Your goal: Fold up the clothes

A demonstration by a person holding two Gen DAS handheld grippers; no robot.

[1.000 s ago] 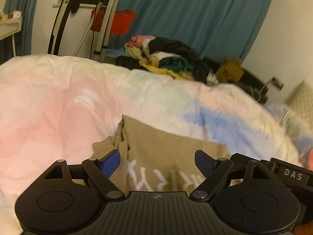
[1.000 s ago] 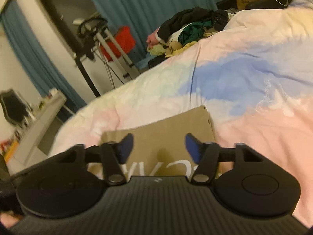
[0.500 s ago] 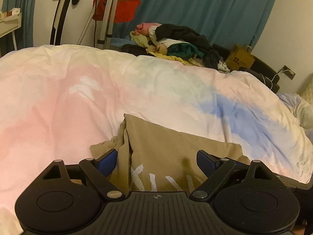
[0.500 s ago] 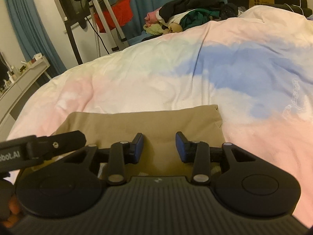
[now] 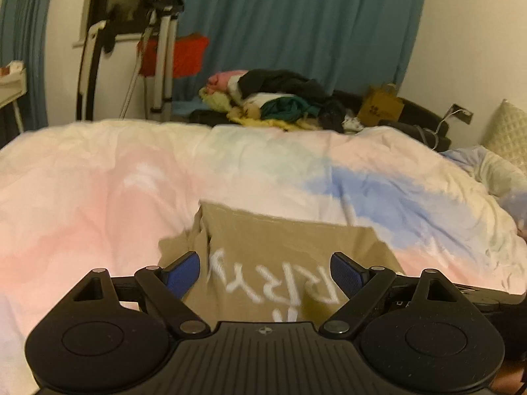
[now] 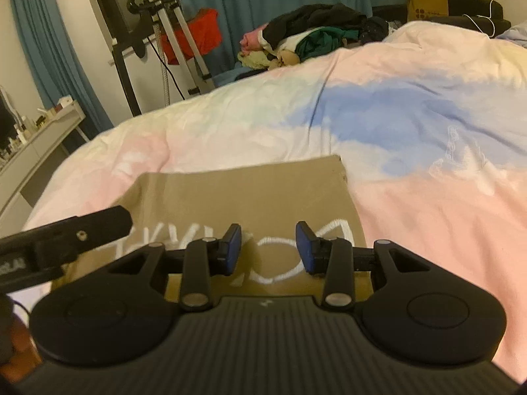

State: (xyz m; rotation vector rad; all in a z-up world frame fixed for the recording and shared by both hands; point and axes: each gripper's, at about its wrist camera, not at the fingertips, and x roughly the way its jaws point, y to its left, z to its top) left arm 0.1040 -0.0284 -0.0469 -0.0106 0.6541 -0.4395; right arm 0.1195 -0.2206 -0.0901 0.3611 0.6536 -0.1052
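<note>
On pastel duvet [image 5: 98,197], folded tan shirt [image 5: 280,240], white lettering.

A bedroom in a home: a bed with a pastel duvet [image 5: 131,177] fills the room, a heap of clothes [image 5: 273,102] lies at its far side, teal curtains [image 5: 296,19] hang behind, a pillow [image 5: 507,128] leans at the wall, and a dresser [image 6: 36,138] with small bottles stands alongside
</note>
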